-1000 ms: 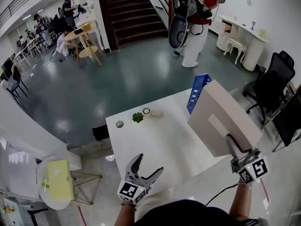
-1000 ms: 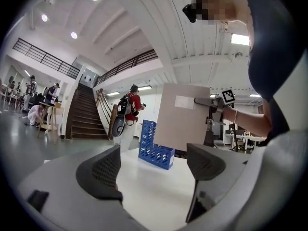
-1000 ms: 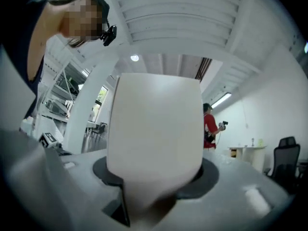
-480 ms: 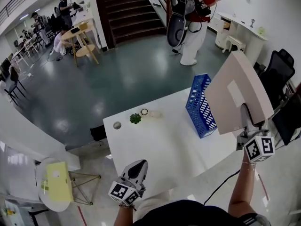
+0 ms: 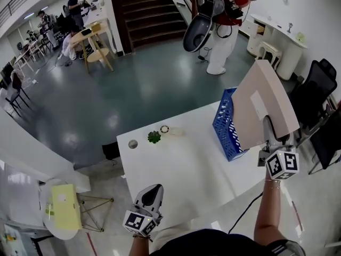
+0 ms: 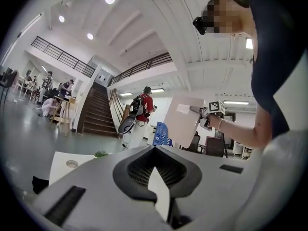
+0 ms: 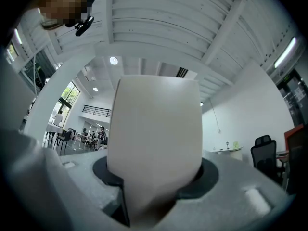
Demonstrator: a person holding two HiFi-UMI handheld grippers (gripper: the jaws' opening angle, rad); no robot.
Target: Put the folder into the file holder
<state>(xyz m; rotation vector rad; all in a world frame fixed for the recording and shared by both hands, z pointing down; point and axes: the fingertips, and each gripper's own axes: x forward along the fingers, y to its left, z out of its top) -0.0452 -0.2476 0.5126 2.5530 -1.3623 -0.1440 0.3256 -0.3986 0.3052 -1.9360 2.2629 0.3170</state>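
R hand-held gripper (image 5: 268,129) is clamped on the beige folder (image 5: 261,103), gripping its near edge. The right gripper view shows the folder (image 7: 154,138) filling the gap btw the 2 jaws. The folder is up in the air and tilted, over the right side of the white desk (image 5: 176,164). In the head view its lower part overlaps the right side of the blue file holder (image 5: 226,127); can't tell if it's touching or inside. The file holder stands upright on the desk near the far right edge. L hand-held gripper (image 5: 151,195) sits low by the desk's near edge, well apart from the file holder. The left gripper view shows its jaws fully together w/ nothing btw them. On the far-left part of the desk are 3 small items: a green plant (image 5: 154,137), a ring (image 5: 164,128) just beside it, and a round disc (image 5: 133,143) near the corner. Beyond the desk, a person in a red top (image 5: 226,15) w/ a backpack stands on the floor by the stairs (image 5: 149,15).
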